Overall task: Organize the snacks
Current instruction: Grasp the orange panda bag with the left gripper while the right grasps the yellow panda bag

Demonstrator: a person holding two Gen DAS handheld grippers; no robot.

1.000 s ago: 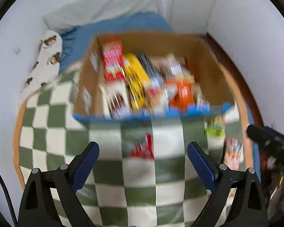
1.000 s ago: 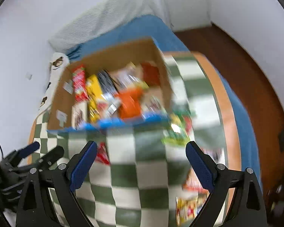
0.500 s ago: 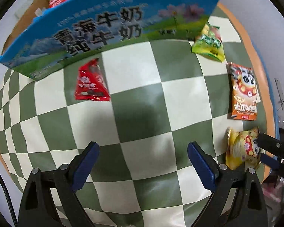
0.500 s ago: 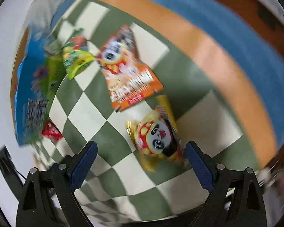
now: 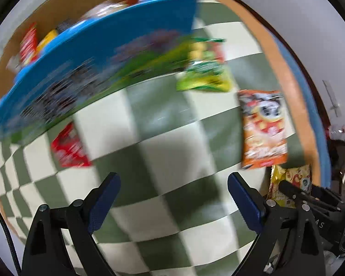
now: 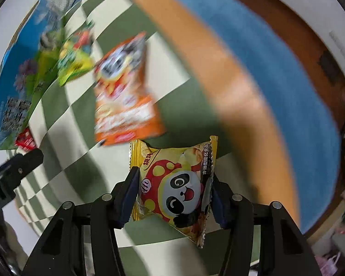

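Note:
My right gripper points down and its jaws are closing, with the blue pads pressing both sides of a yellow panda snack bag; the bag also shows in the left wrist view. My left gripper hangs open over the green and white checkered cloth, nothing between its fingers. Loose on the cloth lie an orange packet, a green packet and a red packet. The blue and green snack box stands behind them, holding several packets.
The cloth has an orange border, with blue bedding beyond it and brown floor further out. White walls surround the bed. One dark finger of my left gripper shows at the left of the right wrist view.
My right gripper came down over the yellow panda bag and its jaws drew in onto it. My left gripper sank toward the cloth, still wide open, and the packets now look larger.

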